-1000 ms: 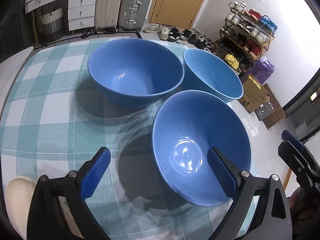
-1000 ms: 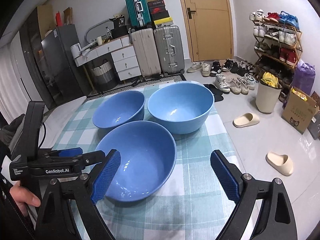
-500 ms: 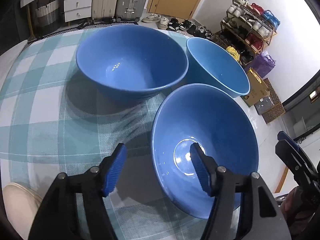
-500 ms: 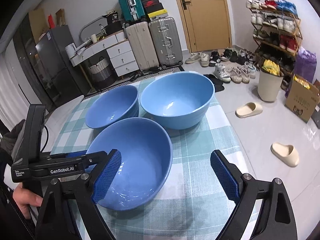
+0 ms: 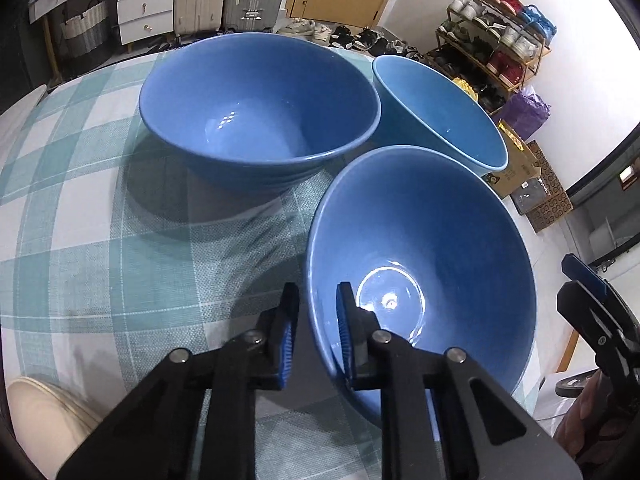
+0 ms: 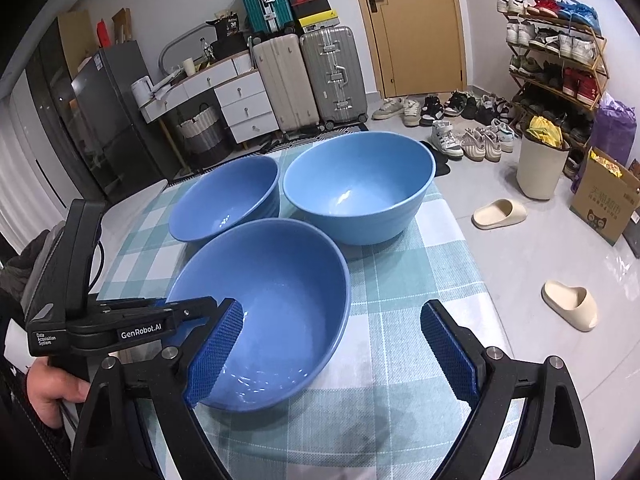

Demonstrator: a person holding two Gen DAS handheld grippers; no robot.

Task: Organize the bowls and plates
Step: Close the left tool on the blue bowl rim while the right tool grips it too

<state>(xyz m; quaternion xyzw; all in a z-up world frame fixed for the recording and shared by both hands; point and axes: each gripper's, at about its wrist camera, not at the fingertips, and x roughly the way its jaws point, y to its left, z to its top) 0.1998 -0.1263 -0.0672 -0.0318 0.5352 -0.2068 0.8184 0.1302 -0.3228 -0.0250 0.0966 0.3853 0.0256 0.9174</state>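
- On the far left, a person's hand (image 6: pixel 52 390) holds the black handle of the left gripper (image 5: pixel 314 330).
- The left gripper's jaws are closing on the rim of the near bowl (image 5: pixel 424 264). One blue pad is outside the bowl wall and the other pad is inside it, so the rim sits between them. The pads look pressed on the rim.
- The near bowl is blue and sits on the checked cloth (image 5: pixel 80 240), close to the front edge of the table. It looks tipped a little toward the left gripper.
- Behind it, to the left, is the darker back bowl (image 6: pixel 224 200). It stands upright on the cloth, just beside the near bowl.
- To the right of that one is the light blue bowl (image 6: pixel 360 188). It is the biggest in the right view and stands just beside the other two.
- All three bowls have nothing in them.
- The right gripper (image 6: pixel 332 352) hangs over the front of the table with its jaws wide apart. It grips nothing. Its left pad is just in front of the near bowl, and its right pad is over bare cloth.
- On the floor to the right are two cream slippers (image 6: pixel 570 306), a white bin (image 6: pixel 542 168) and a shoe rack (image 6: pixel 556 60).
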